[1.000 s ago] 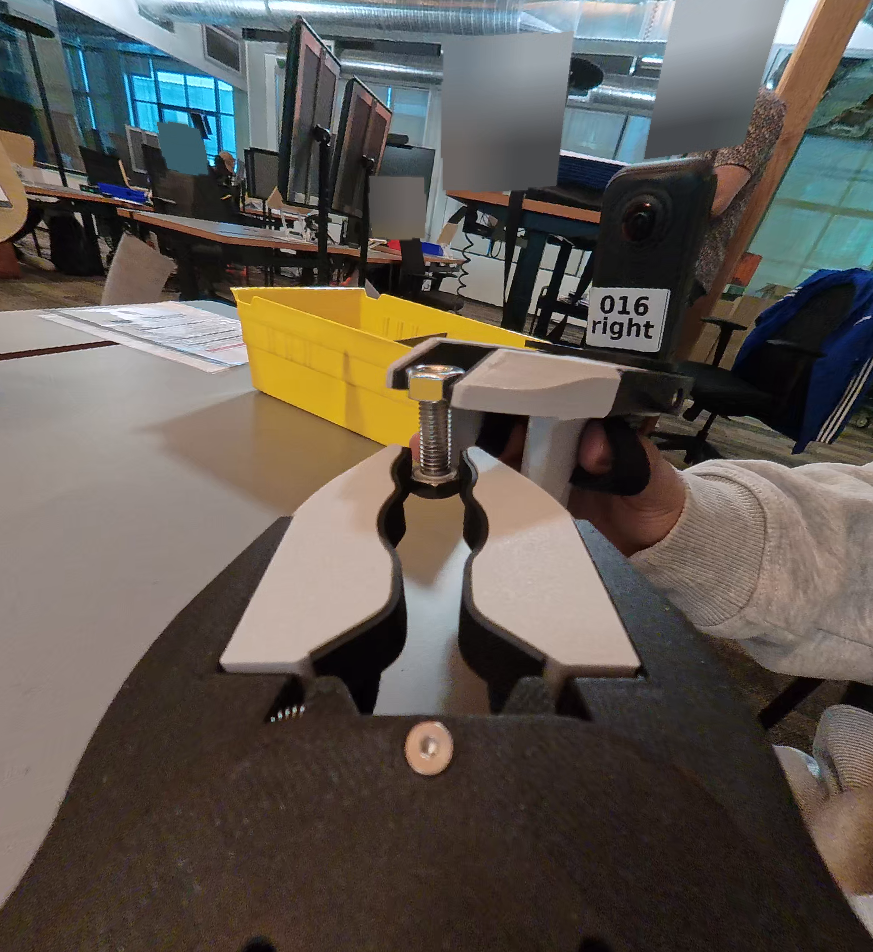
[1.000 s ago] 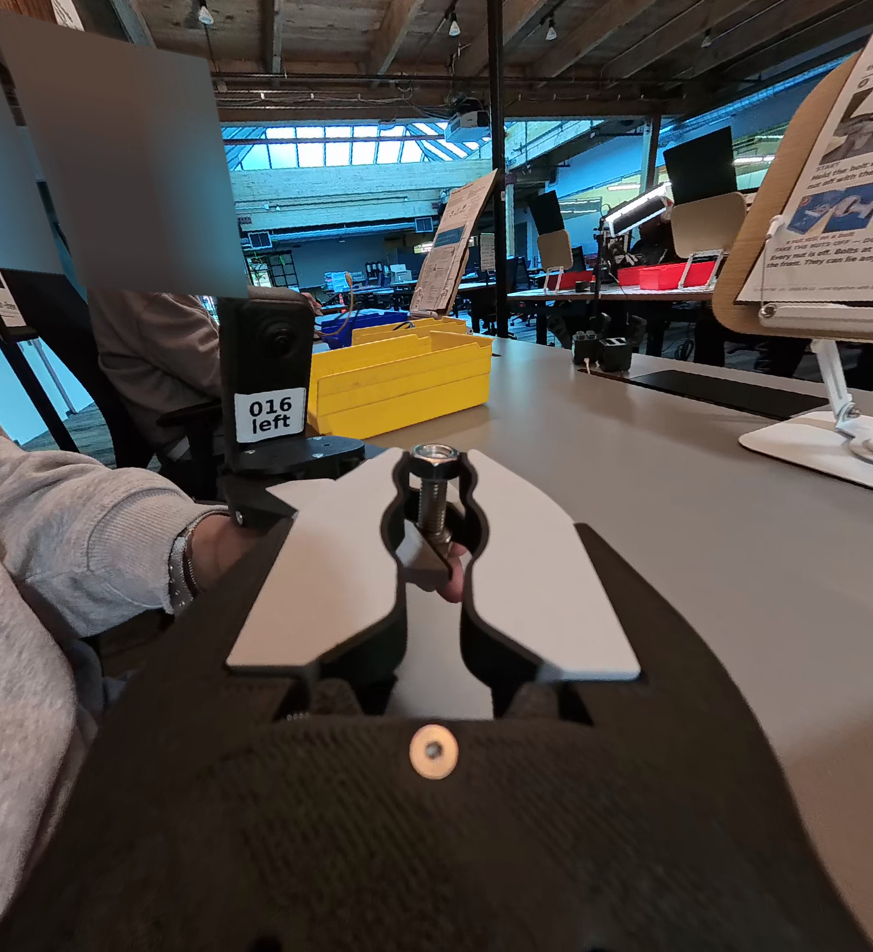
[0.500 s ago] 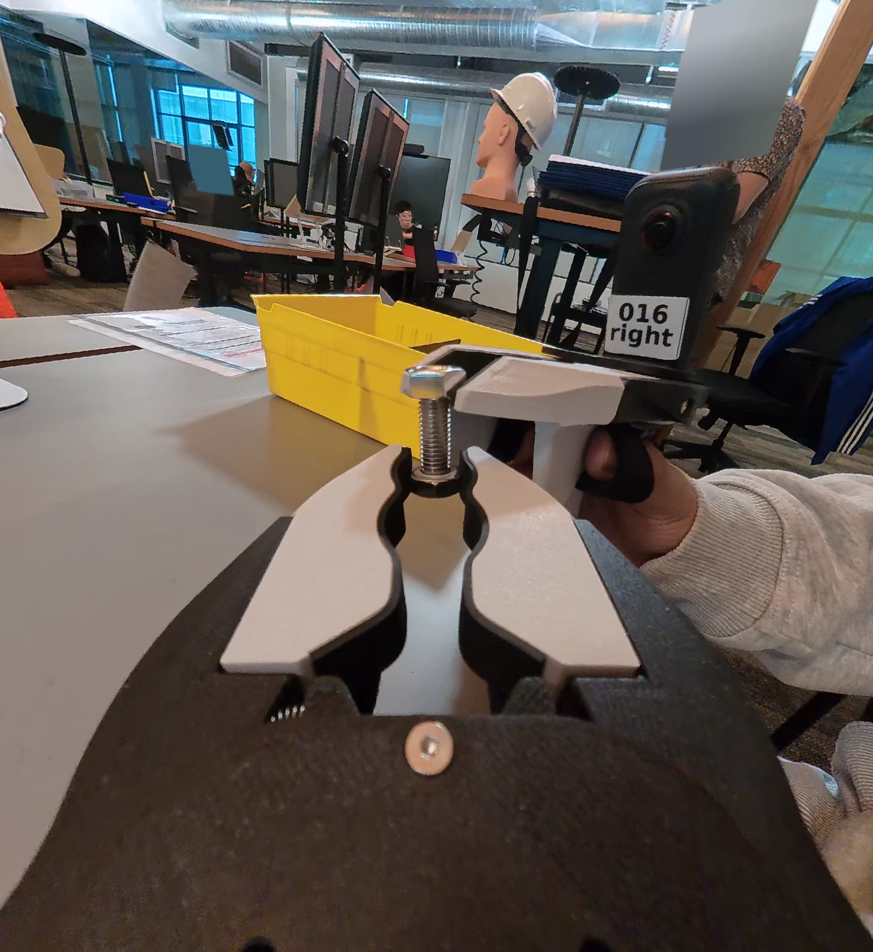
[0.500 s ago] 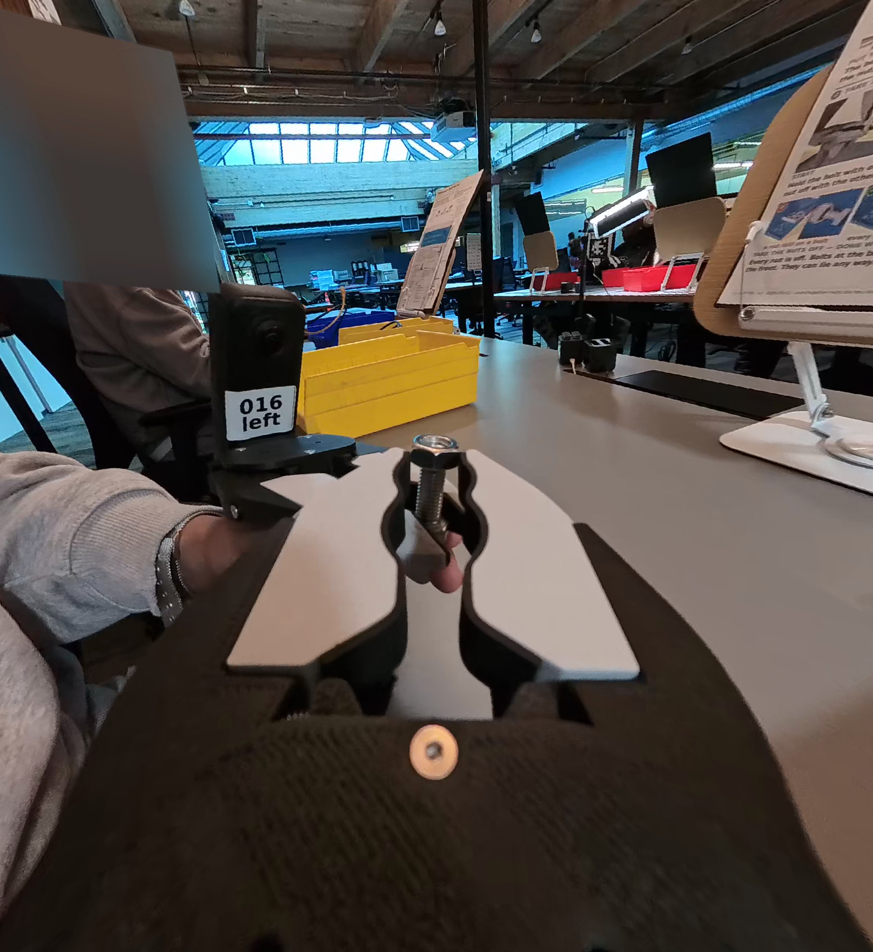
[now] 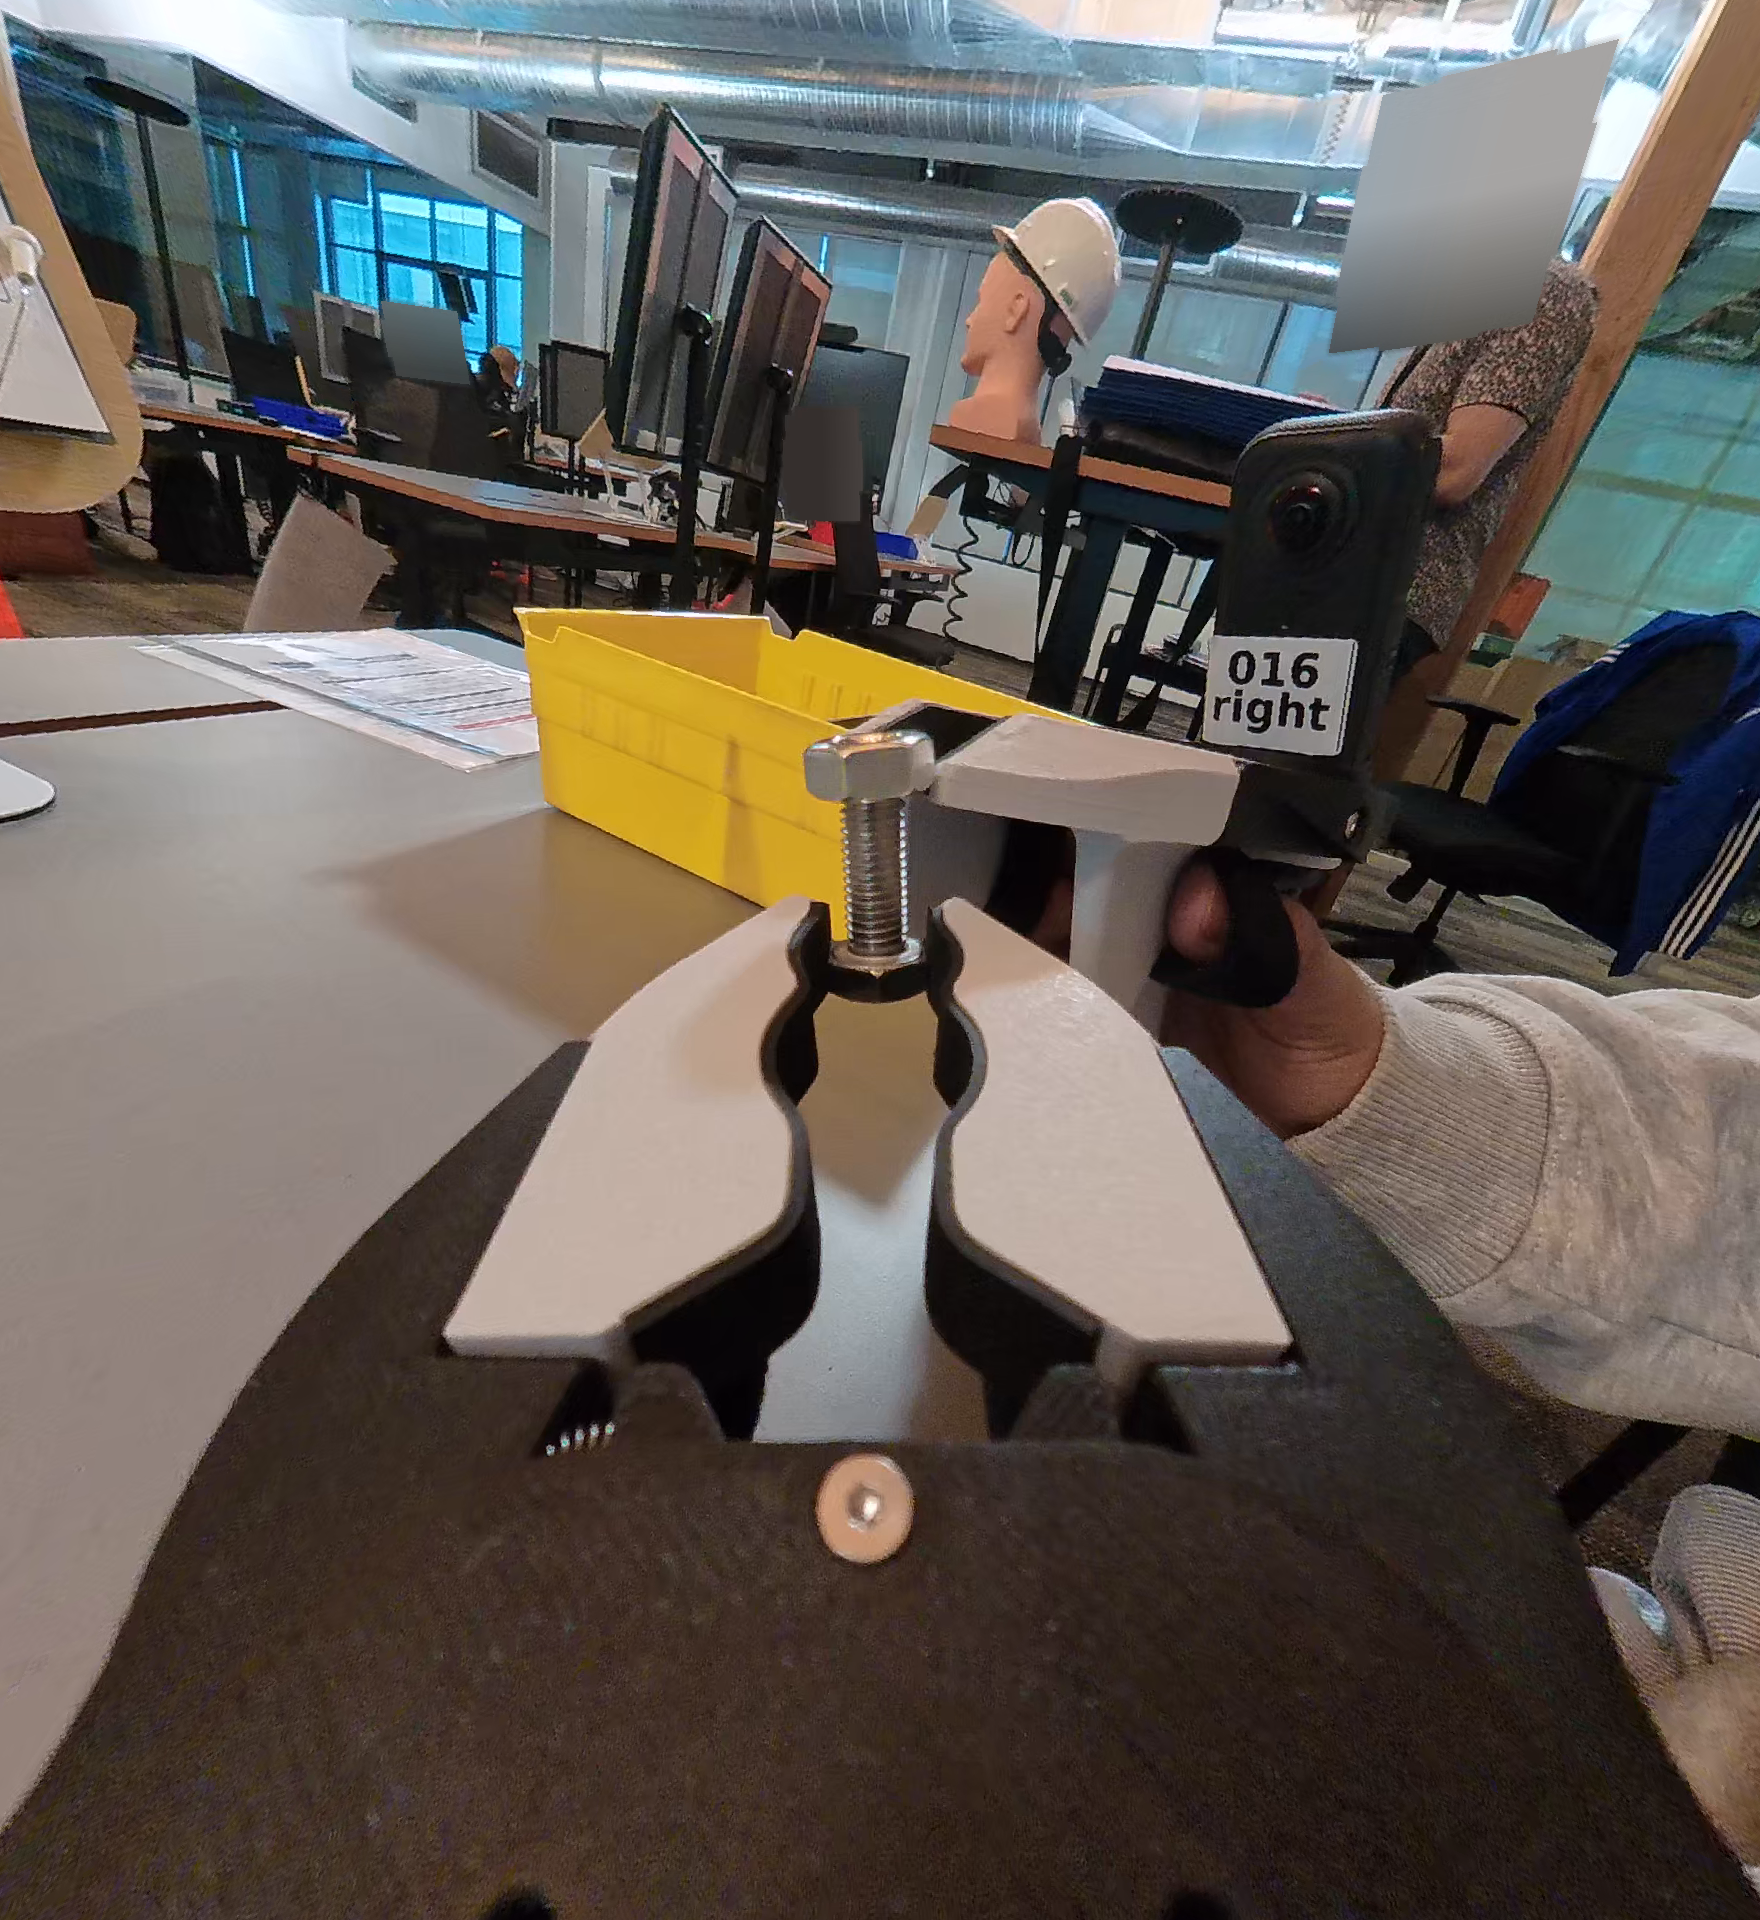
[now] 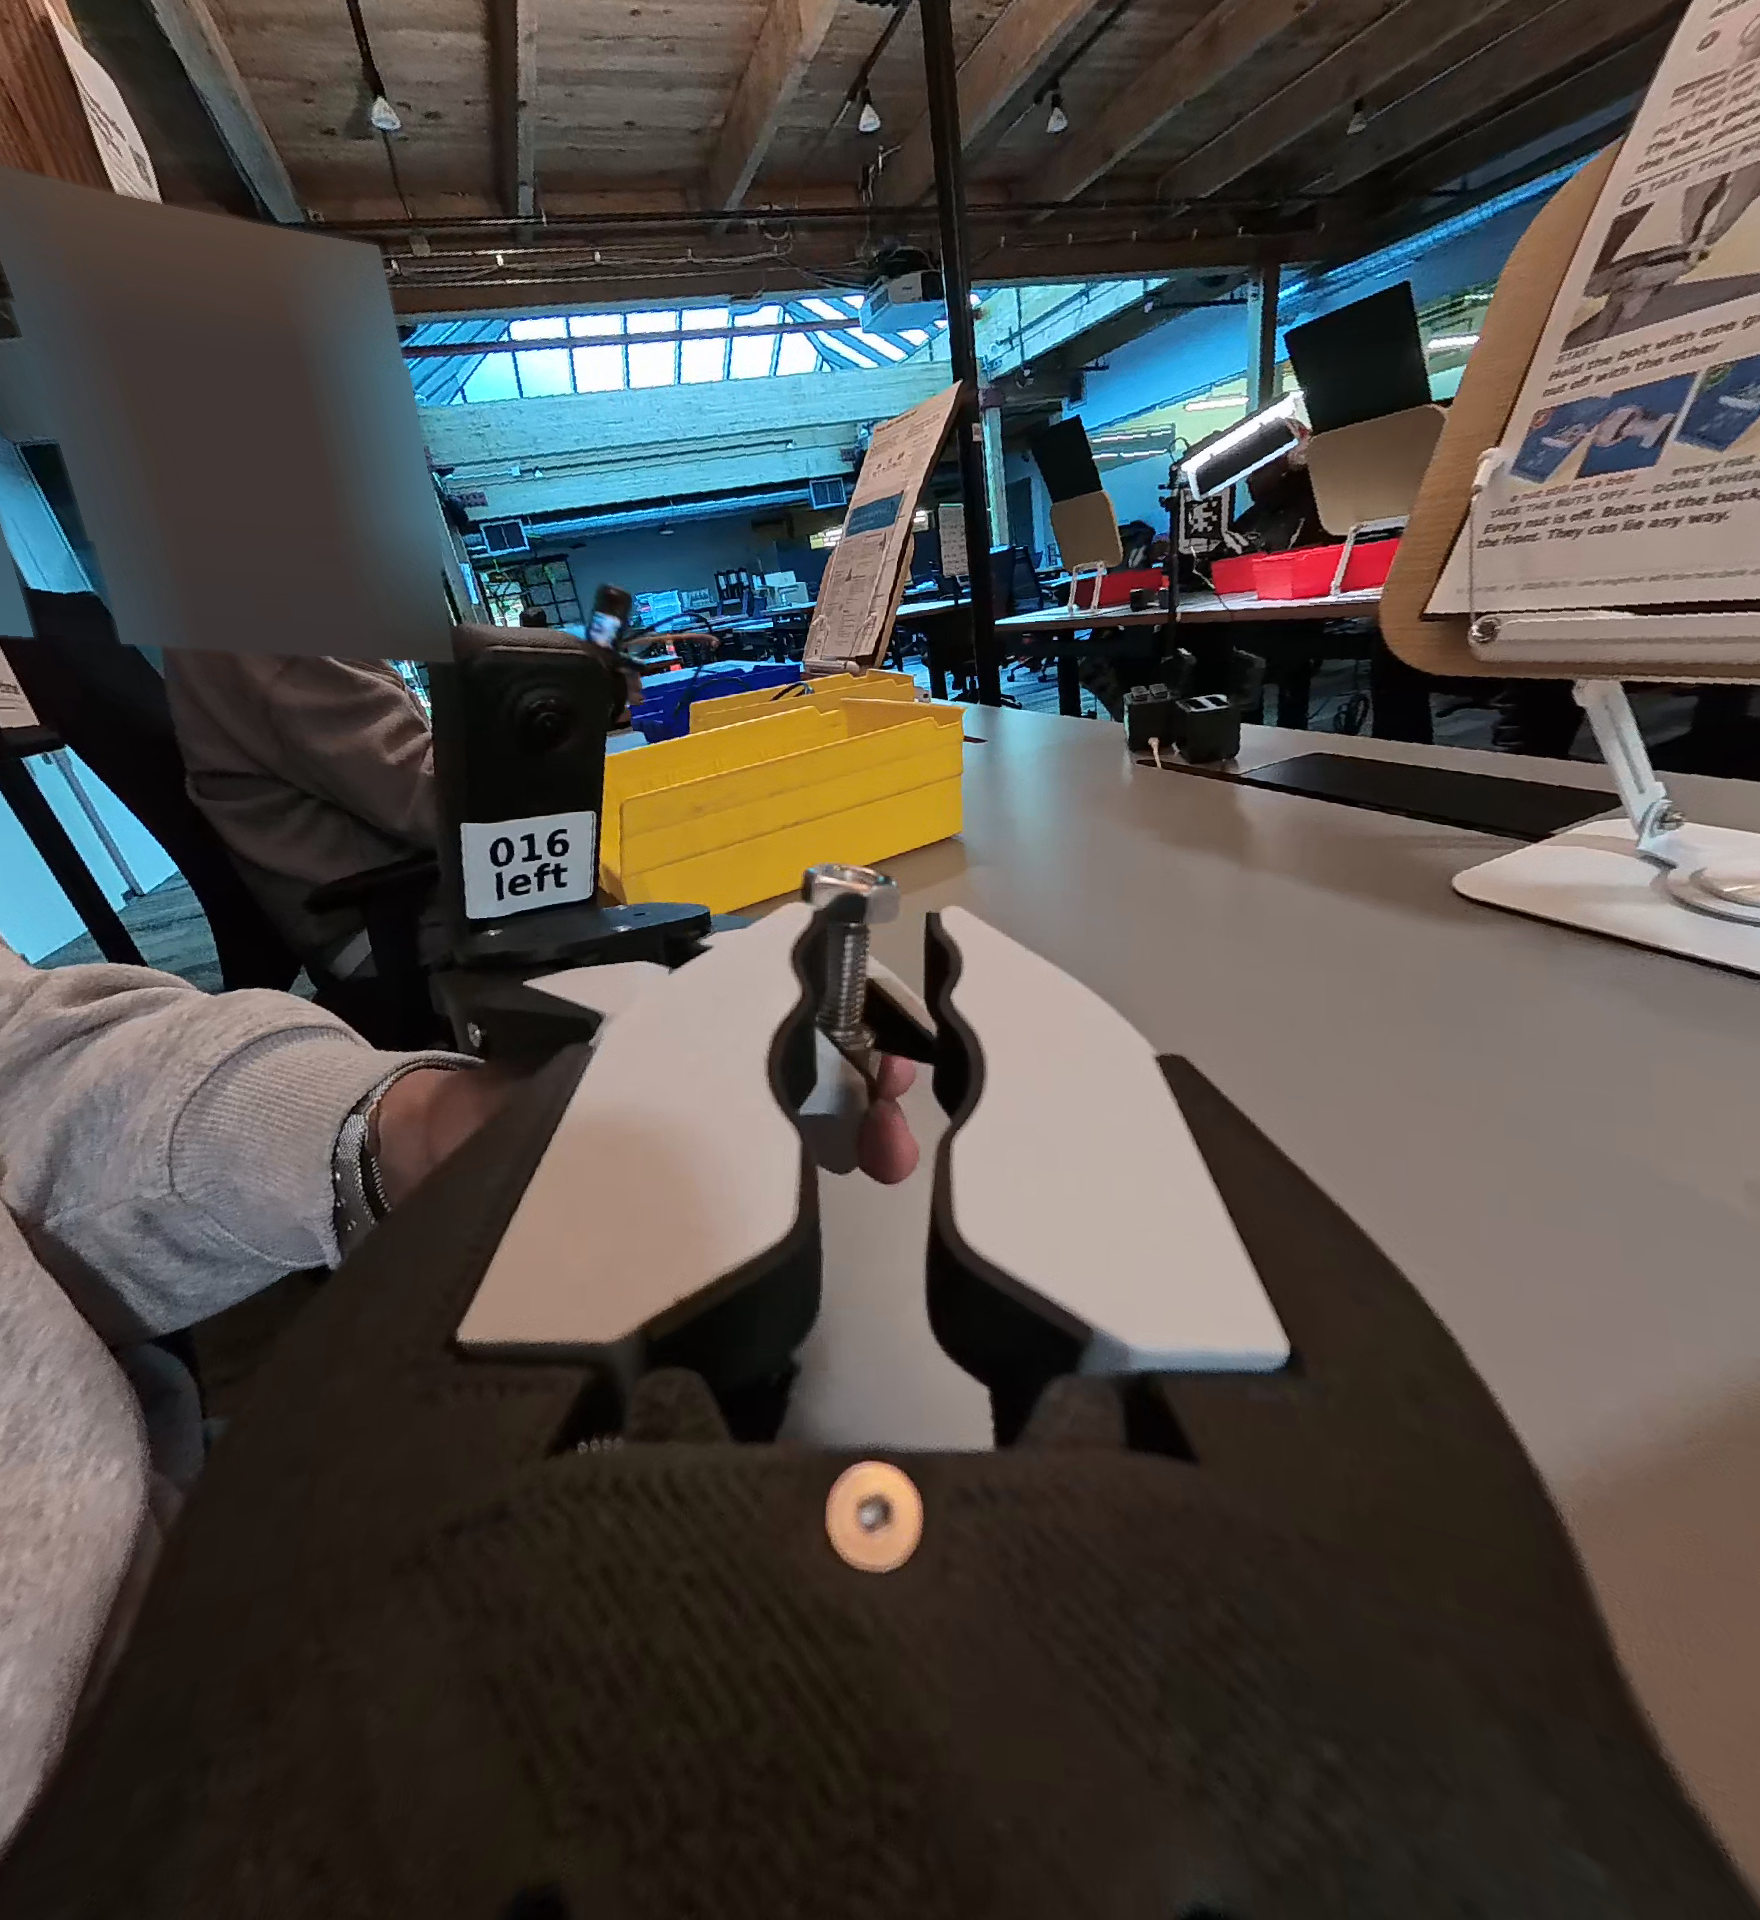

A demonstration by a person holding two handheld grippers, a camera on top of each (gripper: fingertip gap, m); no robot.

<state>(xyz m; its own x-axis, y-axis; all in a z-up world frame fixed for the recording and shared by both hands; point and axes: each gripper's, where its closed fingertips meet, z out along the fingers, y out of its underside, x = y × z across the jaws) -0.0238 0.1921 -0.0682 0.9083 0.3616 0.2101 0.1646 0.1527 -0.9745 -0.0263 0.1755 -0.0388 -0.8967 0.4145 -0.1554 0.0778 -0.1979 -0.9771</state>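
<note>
Centre of the left wrist view: the left gripper (image 5: 876,935) has its tips closed around the lower end of a silver bolt (image 5: 874,831), which stands upright with its hex head on top. A nut at the base? Too dark to tell. Just right of the head, the right gripper (image 5: 943,774) reaches in from the side, touching or nearly so. In the right wrist view, the right gripper (image 6: 865,930) stands parted, a clear gap on the right side of the bolt (image 6: 848,961); its left finger sits beside the threads, contact unclear. Behind, mid-frame, a yellow bin (image 5: 678,758) rests on the grey table (image 5: 180,987). A white stand (image 6: 1665,873) sits at right.
</note>
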